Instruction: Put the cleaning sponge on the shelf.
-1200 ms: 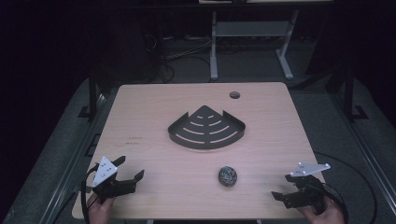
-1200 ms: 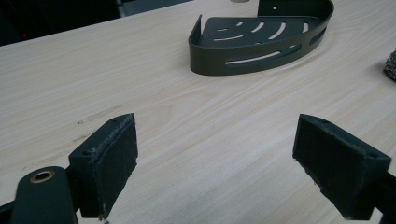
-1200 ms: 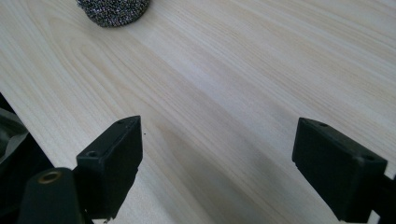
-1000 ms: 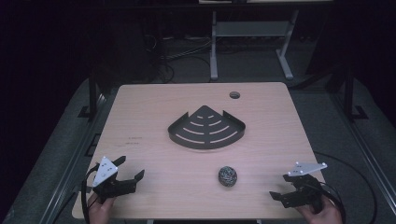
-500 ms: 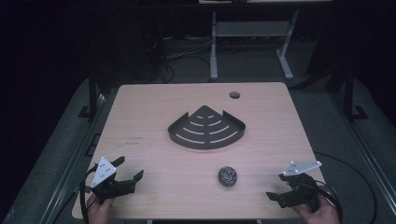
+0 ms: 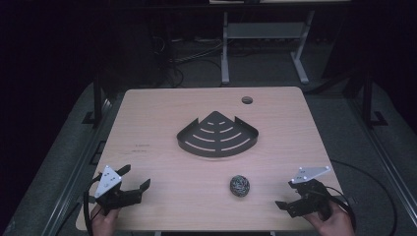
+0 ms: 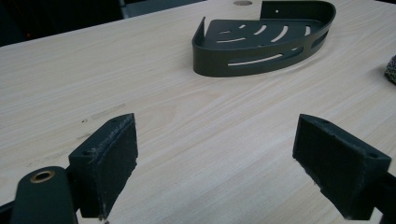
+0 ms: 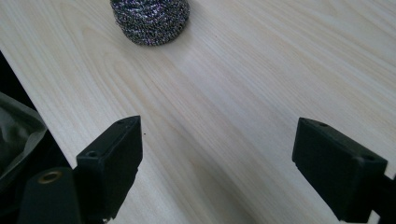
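Scourer of steel wool lies near-right on the worktop, near of the corner caddy. Both tongs, left and right, are spread and empty; likely next, the right reaches left to it.

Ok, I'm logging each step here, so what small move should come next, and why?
Probably ease the right hand-held gripper forward toward the scourer. Its jaws stand wide open with bare table between them, and the scourer lies just ahead in the right gripper view, outside the tray.
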Action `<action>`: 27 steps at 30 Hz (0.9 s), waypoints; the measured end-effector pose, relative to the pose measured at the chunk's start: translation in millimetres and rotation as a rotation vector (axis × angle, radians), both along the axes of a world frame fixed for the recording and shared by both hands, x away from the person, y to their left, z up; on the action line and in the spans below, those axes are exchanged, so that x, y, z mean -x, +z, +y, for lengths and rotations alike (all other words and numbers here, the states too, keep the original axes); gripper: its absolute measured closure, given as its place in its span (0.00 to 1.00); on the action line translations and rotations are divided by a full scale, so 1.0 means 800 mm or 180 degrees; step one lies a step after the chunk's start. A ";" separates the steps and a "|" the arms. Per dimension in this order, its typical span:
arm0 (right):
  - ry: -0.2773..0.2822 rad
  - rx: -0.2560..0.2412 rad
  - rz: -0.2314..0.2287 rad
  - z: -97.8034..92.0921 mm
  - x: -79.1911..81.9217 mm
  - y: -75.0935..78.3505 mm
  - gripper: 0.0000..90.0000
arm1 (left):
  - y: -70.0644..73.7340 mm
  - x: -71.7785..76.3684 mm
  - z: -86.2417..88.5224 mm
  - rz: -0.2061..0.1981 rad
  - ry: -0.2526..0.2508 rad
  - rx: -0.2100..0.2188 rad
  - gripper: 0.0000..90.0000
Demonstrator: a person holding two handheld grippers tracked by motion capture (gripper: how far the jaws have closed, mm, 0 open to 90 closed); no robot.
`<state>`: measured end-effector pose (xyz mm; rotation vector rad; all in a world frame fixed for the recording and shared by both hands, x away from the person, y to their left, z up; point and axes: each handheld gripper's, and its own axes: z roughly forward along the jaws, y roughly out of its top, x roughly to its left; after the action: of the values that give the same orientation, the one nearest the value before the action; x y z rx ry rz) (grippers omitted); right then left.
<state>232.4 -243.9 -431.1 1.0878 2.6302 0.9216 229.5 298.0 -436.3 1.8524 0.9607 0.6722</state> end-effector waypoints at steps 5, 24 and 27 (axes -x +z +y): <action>0.0055 0.0027 0.0011 0.009 -0.004 0.001 0.17 | 0.000 0.000 0.001 0.0001 0.0002 -0.0001 0.15; 0.0266 0.0104 0.0010 0.040 -0.015 0.008 0.17 | 0.001 0.001 0.001 -0.0009 0.0008 -0.0007 0.15; 0.0310 0.0127 0.0016 0.047 -0.017 0.010 0.17 | 0.001 0.001 0.002 -0.0014 0.0012 -0.0008 0.15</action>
<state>246.3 -206.3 -423.4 0.9620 2.7147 0.8815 229.0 299.4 -435.5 1.8511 0.9612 0.6798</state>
